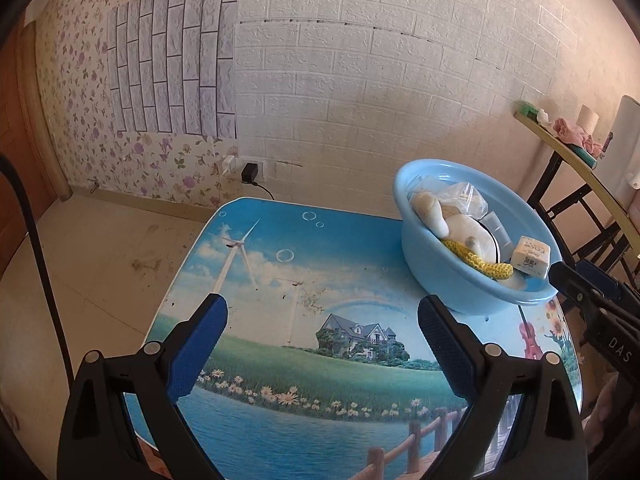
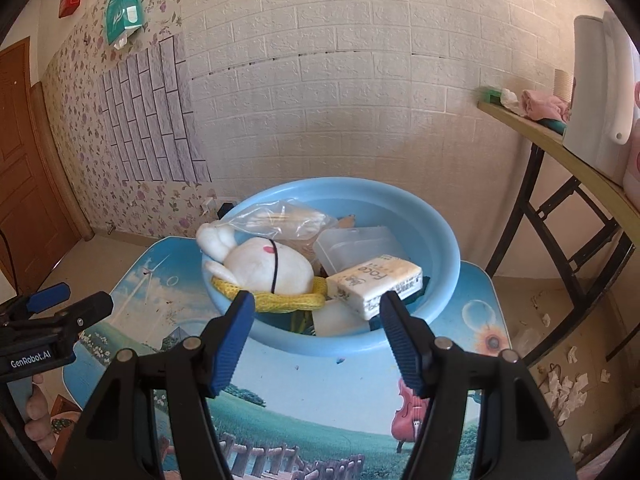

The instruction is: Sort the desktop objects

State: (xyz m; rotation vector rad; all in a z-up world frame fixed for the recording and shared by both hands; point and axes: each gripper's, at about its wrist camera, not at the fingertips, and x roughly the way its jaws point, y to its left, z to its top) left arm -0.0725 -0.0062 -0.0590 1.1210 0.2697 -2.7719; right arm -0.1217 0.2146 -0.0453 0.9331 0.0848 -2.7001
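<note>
A light blue basin (image 2: 448,240) (image 1: 432,276) stands on the picture-printed table (image 1: 304,280) (image 2: 476,308), at its far right in the left wrist view. Inside lie a white plush toy (image 2: 264,264) (image 1: 430,208), a yellow knitted cord (image 2: 288,300) (image 1: 468,256), a clear plastic bag (image 2: 288,216), a clear plastic box (image 2: 356,244) and a cream tissue pack (image 2: 376,280) (image 1: 532,256). My right gripper (image 2: 316,304) is open just before the basin's near rim, nothing between its fingers. My left gripper (image 1: 320,312) is open over the bare table, left of the basin.
A folding table (image 2: 560,148) with a white appliance (image 2: 596,92) and pink cloth (image 2: 544,104) stands to the right. Paper scraps (image 2: 568,388) litter the floor under it. A charger (image 1: 250,172) is plugged into the far wall, a brown door (image 2: 24,160) at left.
</note>
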